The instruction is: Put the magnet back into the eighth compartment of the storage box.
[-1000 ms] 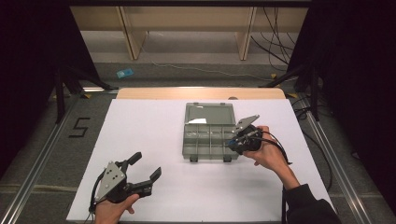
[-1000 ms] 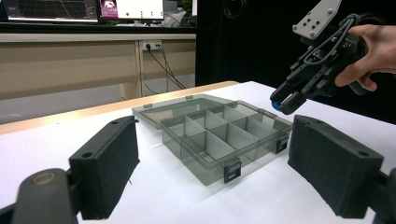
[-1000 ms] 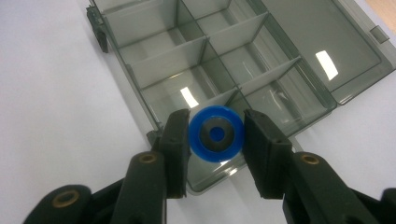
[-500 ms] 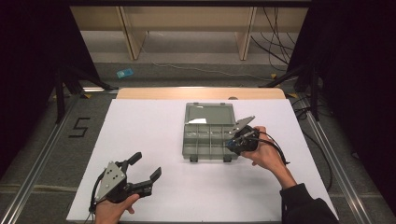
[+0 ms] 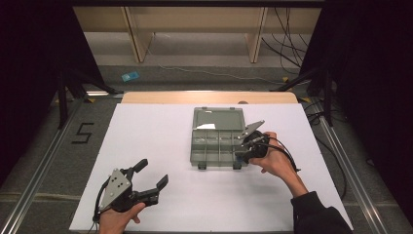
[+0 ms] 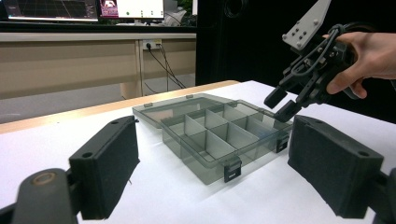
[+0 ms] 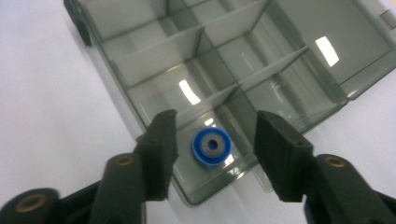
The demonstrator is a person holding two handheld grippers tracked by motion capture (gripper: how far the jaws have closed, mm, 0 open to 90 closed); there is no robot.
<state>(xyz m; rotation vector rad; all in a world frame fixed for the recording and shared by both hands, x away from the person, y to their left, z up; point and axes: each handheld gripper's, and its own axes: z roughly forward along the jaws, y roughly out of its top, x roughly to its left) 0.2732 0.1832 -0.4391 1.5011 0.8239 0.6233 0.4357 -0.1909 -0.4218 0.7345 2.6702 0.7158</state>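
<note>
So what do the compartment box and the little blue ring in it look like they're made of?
The compartment box looks like smoky translucent hard plastic with a glossy finish: the white table shows through its walls, and lamp glare sits on its floor. The blue ring looks like moulded plastic, slightly shiny, around a duller grey centre with a hole; whether that centre is metal or rubber can't be told.

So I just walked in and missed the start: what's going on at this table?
A person is sorting a small part into an open organizer box on a white table. The right gripper hangs over a near corner compartment, its jaws just opened, and a blue ring lies in that compartment. The left gripper rests open, away from the box.
</note>
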